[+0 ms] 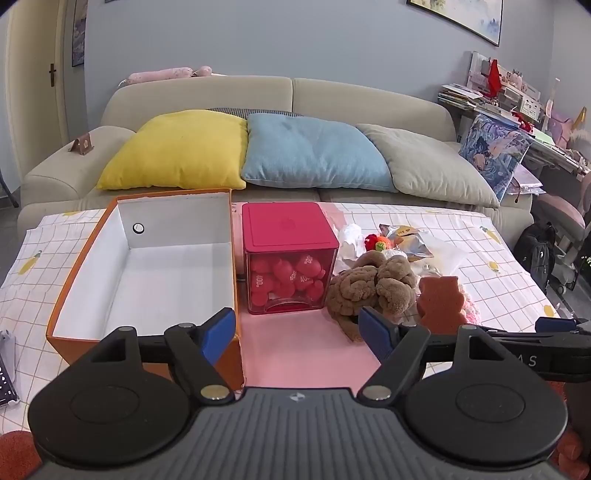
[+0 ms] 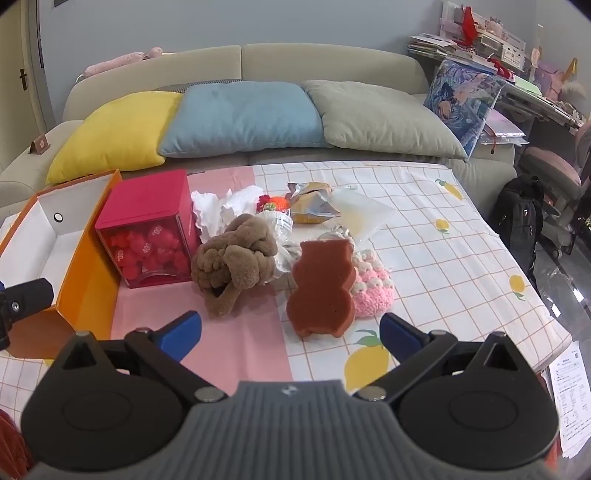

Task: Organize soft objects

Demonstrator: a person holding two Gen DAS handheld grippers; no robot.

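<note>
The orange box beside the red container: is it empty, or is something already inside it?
Empty, as far as visible. The orange box has no lid, and its white floor and walls show bare; the near corner is hidden behind the left tool.

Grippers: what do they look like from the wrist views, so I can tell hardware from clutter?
Both match. The left gripper and right gripper have black linkage arms with silver pivot pins, blue pads on the fingertips, round black discs either side, and a ribbed grey body with a small logo. No cables show.

A home living room.
A beige sofa (image 1: 280, 99) with yellow, blue and grey cushions (image 1: 314, 151) sits at twelve o'clock; cluttered shelves (image 1: 495, 92) at two o'clock, framed picture (image 1: 458, 16) above.
</note>
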